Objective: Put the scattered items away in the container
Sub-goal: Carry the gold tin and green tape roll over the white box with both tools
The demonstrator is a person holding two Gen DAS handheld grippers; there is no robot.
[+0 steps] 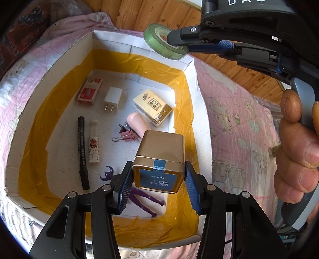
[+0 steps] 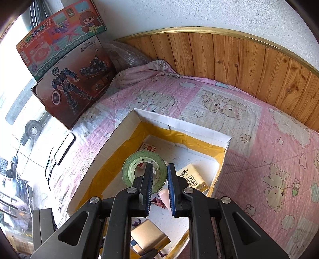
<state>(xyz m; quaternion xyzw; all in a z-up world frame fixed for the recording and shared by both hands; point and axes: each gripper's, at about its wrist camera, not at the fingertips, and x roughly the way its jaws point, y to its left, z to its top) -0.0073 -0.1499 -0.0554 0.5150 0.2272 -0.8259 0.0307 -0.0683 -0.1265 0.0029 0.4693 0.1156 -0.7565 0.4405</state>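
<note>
Pink bear-print quilt [image 2: 229, 111], wood-panelled wall [image 2: 239, 65], white plaster above [image 2: 199, 14]

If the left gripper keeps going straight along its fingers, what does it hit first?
The left gripper, shut on the gold tin, points down into the box. The tin would probably land first on the purple figure or the bare floor beside it; depth is unclear.

charger [image 1: 112, 97] in box [image 1: 59, 65], beside, perhaps touching, stapler-box [image 1: 90, 90]

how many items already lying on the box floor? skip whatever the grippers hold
8: red staple box, white charger, tissue pack, pink case, binder clips, black marker, white tube, purple figure, partly hidden; more may be.
</note>
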